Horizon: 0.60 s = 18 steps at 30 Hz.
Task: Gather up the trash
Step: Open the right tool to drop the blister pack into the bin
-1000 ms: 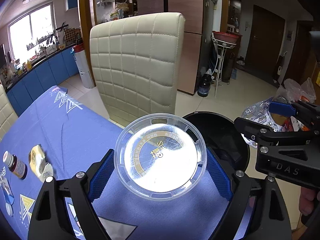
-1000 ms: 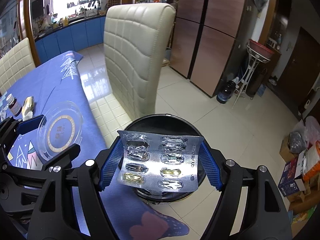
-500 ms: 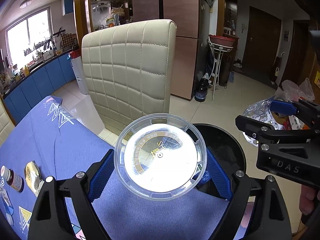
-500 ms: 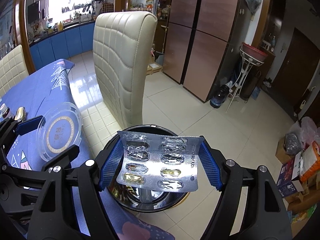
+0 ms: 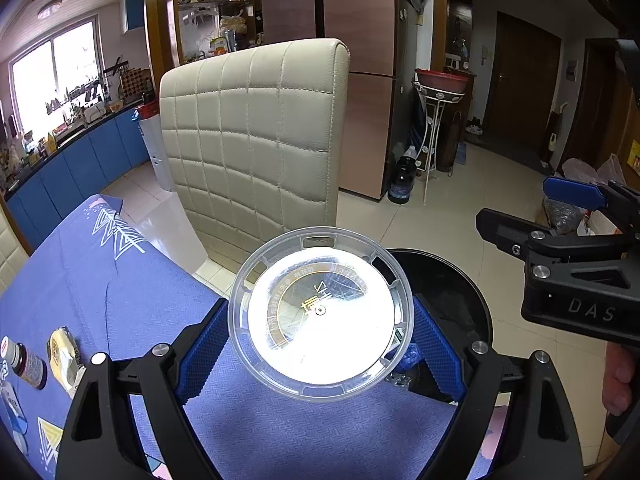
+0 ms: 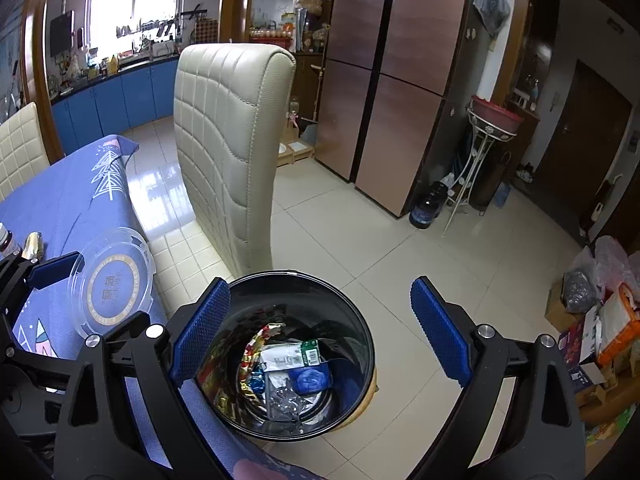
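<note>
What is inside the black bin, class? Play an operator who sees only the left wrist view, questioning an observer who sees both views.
Observer: The right wrist view looks straight into the black bin: foil wrappers, a green-and-white packet and a silver blister pack lie at the bottom.
Operator: Is the right gripper carrying anything?
Observer: No. The right gripper has its jaws opening above the bin, with nothing between them.
Operator: Is my clear lid over the bin?
Observer: No. The clear lid, clamped in the left gripper, hangs by the table's edge, beside the bin.
</note>
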{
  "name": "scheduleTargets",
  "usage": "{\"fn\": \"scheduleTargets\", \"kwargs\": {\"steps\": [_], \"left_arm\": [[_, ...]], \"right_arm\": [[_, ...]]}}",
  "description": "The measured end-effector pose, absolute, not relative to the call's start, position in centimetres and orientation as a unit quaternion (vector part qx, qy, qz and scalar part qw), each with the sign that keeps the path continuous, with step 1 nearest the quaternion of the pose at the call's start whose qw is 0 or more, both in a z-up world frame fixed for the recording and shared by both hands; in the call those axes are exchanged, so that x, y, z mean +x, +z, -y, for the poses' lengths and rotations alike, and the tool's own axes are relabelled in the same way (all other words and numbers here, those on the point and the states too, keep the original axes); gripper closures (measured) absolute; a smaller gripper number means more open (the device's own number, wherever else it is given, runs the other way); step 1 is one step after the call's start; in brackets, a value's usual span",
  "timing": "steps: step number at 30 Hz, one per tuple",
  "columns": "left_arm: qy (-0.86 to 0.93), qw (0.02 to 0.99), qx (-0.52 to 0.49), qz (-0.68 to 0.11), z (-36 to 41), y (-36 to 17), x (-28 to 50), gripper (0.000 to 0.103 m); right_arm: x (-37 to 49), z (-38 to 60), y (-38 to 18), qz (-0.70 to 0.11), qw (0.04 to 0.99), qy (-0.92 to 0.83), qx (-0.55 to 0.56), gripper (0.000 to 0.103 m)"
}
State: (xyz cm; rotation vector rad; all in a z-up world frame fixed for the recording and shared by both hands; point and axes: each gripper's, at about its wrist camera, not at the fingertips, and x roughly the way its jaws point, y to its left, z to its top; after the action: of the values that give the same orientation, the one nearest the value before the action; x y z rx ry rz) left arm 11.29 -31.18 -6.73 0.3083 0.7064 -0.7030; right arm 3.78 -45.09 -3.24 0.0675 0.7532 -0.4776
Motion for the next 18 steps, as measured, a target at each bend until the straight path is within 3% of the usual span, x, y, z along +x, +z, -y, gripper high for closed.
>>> {"fn": "scheduleTargets", "kwargs": {"steps": [18], "left_arm": [[-0.384, 0.845, 0.162, -0.336, 34.2, -6.8, 9.8, 0.017]], "right_arm": [[0.7, 48.6, -3.4, -0.358, 0.881, -0.301, 0.068, 0.012]]}}
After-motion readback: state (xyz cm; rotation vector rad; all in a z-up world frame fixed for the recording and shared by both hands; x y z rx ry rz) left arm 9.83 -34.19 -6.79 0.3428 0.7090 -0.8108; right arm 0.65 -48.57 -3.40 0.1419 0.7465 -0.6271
